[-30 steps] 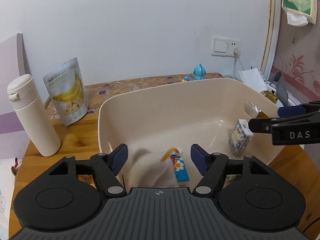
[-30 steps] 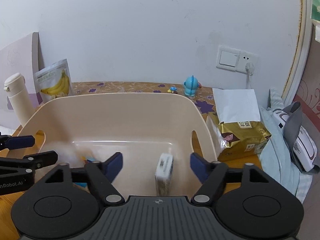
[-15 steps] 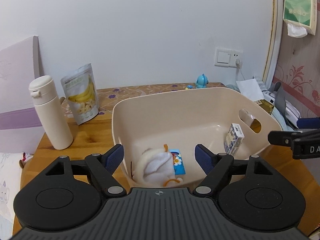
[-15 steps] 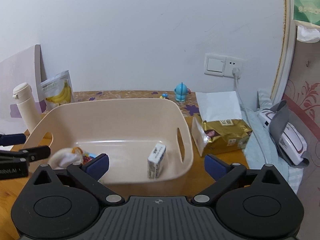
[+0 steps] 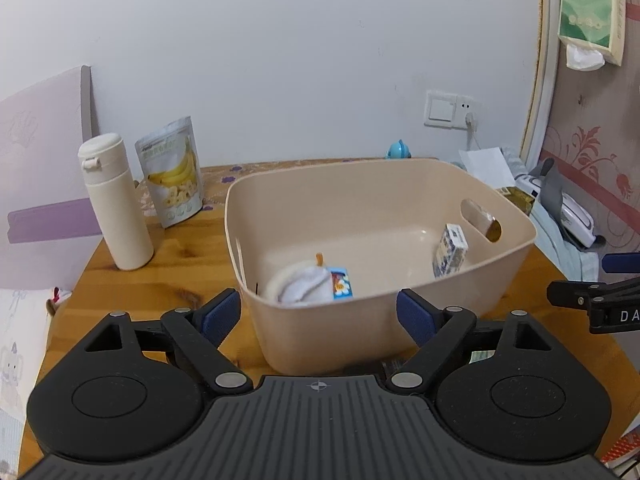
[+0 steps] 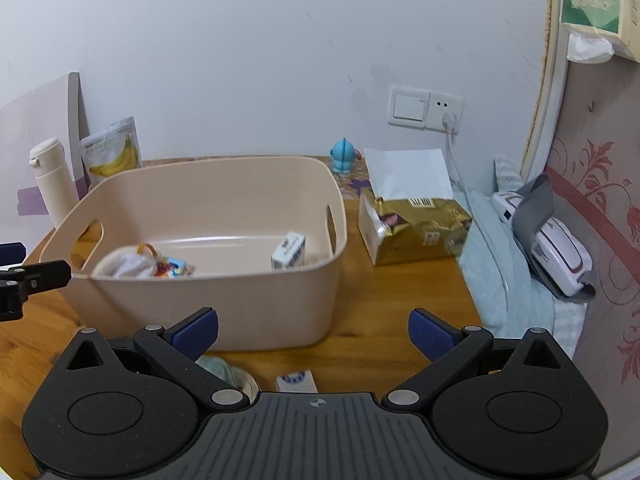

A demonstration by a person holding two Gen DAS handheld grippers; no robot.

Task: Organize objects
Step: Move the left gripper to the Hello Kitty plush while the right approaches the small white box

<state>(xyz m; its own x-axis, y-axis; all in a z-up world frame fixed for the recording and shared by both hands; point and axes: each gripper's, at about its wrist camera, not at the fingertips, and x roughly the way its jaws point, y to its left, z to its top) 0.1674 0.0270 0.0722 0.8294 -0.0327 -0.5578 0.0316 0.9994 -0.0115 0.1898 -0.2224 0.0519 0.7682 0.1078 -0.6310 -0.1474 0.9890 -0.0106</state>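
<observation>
Bin (image 5: 516,248) contents are shown first from the left wrist view: a white soft item (image 5: 298,286) and a small colourful carton (image 5: 340,284) lie together at the near left of the floor, while a blue-and-white box (image 5: 450,250) is propped against the right wall below the handle slot. The left gripper (image 5: 318,314) is seen with its jaws apart and nothing between the pads; they have just been opening, which suits a release judged complete. A cream bottle (image 5: 116,204) and a banana snack pouch (image 5: 174,172) are left standing on the wooden table (image 5: 172,276) at the far left, outside the bin, so sorting is judged unfinished.

From the right wrist view, the right gripper (image 6: 314,330) is held near the bin's front wall, jaws spread wide and empty, having just been opening too. A gold packet (image 6: 412,228) lies right of the bin, close beside it. A small white item (image 6: 296,382) and a pale round object (image 6: 228,374) are partly hidden at the near table edge.
</observation>
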